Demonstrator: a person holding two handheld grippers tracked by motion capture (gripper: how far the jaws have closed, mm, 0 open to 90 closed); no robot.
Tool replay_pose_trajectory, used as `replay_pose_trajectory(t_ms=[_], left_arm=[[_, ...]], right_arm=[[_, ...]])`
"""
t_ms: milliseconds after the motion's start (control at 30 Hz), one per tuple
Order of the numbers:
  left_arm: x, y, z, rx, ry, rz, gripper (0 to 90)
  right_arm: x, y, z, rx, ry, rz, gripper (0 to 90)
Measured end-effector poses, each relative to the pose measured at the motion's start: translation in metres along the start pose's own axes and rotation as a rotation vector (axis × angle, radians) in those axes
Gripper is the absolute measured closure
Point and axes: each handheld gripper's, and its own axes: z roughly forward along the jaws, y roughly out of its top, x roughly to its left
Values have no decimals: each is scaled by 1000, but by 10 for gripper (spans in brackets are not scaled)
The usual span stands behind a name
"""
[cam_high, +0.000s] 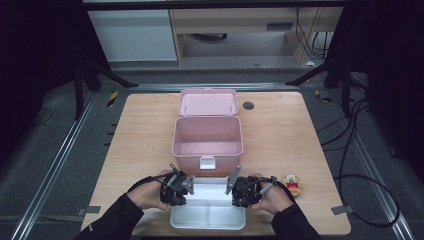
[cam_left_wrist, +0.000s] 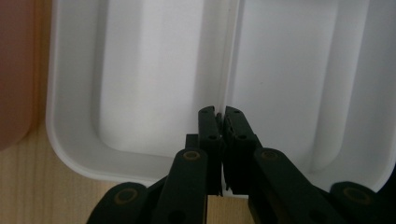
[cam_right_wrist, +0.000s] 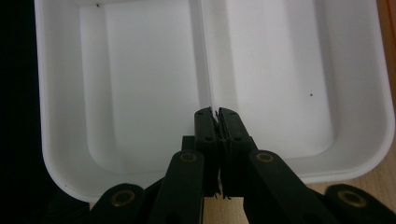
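The left hand-held gripper (cam_high: 176, 189) has its jaws clenched together, and in the left gripper view (cam_left_wrist: 219, 116) they pinch the thin divider wall of the white tray (cam_left_wrist: 70, 154). The right hand-held gripper (cam_high: 243, 191) is clenched the same way; in the right gripper view (cam_right_wrist: 215, 115) its jaws close on the same divider from the opposite end. Each is held in a hand, with dark sleeves coming in from the near edge.

The tray (cam_high: 207, 222) has two compartments and sits at the near edge of the surface (cam_high: 280, 130), between the two grippers. Just beyond it stands a pink box (cam_high: 207, 142), its lid (cam_high: 207, 102) hinged back and its white latch (cam_high: 207, 162) facing the tray. A small round item (cam_high: 292, 184) lies on the surface just right of the right hand. A dark round spot (cam_high: 248, 105) sits near the far edge, beside the lid.
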Motion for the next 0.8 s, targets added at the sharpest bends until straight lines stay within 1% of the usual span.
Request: replay_pose_trajectory(t_ms=[33, 133, 167, 200, 267, 300, 367, 467, 533, 600, 633, 667, 700, 733, 767, 800], left_arm=[[0, -1, 1, -7, 1, -4, 868], [-1, -1, 1, -7, 7, -3, 865], [-1, -1, 2, -9, 13, -5, 859], [-1, -1, 2, -9, 13, -5, 848], [-4, -3, 2, -33, 33, -8, 780], [-5, -4, 0, -44, 39, -14, 751], [-7, -7, -6, -79, 52, -34, 692], [-8, -14, -19, -150, 89, -89, 602], [-8, -20, -28, -180, 120, -129, 543], [-6, -27, -36, -214, 155, -180, 487], [-6, -27, -36, -214, 155, -180, 470], [-5, -31, -39, -227, 169, -205, 470], [0, -41, -43, -256, 194, -265, 435], [0, -41, -43, -256, 194, -265, 414], [2, -46, -44, -262, 199, -290, 414], [5, -51, -44, -271, 210, -317, 398]], right_arm=[[-1, -1, 2, 1, -2, -9, 868], [-1, -1, 3, 1, -3, -4, 868], [1, -1, 3, 1, -9, 6, 865], [1, -1, 3, 1, -9, 6, 865], [3, -2, 3, -8, -29, 28, 837], [3, -2, 2, -17, -35, 41, 806], [4, -3, -2, -41, -48, 82, 752], [4, -3, -15, -120, -84, 133, 671], [4, -3, -24, -156, -127, 181, 595], [2, -6, -33, -182, -161, 233, 550], [2, -6, -33, -182, -161, 233, 550], [0, -7, -37, -190, -181, 261, 518], [-3, -12, -45, -212, -231, 300, 445], [-5, -15, -48, -225, -256, 324, 417], [-5, -15, -48, -225, -256, 324, 417], [-7, -18, -51, -227, -284, 343, 411]])
